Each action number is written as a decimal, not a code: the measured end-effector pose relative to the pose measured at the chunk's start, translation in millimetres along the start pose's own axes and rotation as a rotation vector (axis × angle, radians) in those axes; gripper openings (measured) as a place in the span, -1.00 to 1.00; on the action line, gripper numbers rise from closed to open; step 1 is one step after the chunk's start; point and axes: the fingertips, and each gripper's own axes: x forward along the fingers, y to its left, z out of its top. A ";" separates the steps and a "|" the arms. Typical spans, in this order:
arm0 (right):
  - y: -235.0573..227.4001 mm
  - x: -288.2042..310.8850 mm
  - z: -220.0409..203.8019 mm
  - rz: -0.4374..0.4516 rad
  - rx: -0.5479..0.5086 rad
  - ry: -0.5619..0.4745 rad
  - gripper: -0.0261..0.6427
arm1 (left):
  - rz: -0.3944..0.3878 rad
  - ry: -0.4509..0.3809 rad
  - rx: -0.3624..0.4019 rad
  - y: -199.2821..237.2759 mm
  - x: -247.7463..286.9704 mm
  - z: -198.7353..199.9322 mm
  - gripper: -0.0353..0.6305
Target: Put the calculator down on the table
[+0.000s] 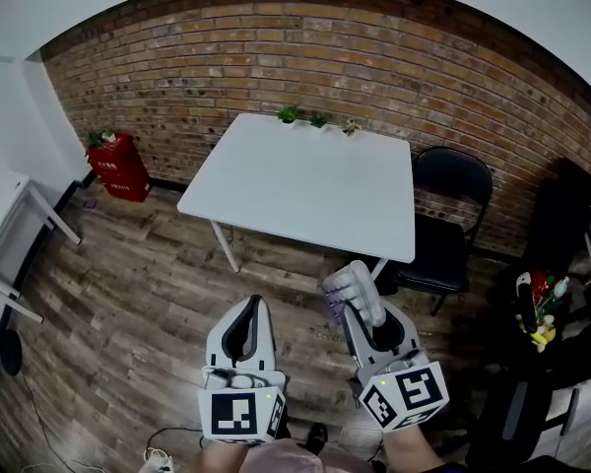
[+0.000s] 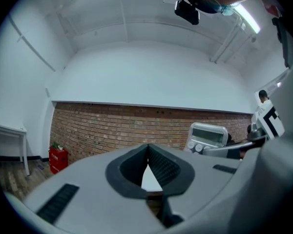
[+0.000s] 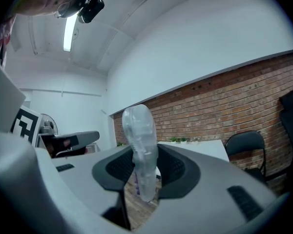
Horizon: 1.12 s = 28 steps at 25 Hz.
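The calculator (image 1: 353, 289), pale grey with a clear cover, stands edge-on between the jaws of my right gripper (image 1: 366, 315), which is shut on it. The right gripper view shows the calculator (image 3: 140, 150) upright in the pads of that gripper (image 3: 145, 175). From the left gripper view I see the calculator (image 2: 208, 136) face-on, with its display and round keys. My left gripper (image 1: 246, 311) is beside it, shut and holding nothing (image 2: 147, 152). Both grippers hang over the wooden floor, short of the white table (image 1: 305, 180), whose top (image 3: 205, 147) is bare apart from its far edge.
Small potted plants (image 1: 303, 117) line the table's far edge by the brick wall. A black folding chair (image 1: 451, 215) stands at the table's right. A red box (image 1: 118, 166) sits at the left wall, a white desk (image 1: 10, 244) further left, dark clutter (image 1: 542, 313) at right.
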 end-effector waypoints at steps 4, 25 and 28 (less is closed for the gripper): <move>-7.0 57.6 5.1 -0.024 0.003 0.002 -0.53 | -0.026 -0.002 0.006 34.7 52.6 1.1 -0.86; -32.4 205.1 22.7 -0.125 0.018 -0.005 -0.53 | -0.135 0.023 0.024 117.7 195.7 -11.0 -0.86; -43.0 215.4 19.1 -0.132 0.029 0.004 -0.53 | -0.140 0.038 0.031 117.9 208.5 -18.0 -0.86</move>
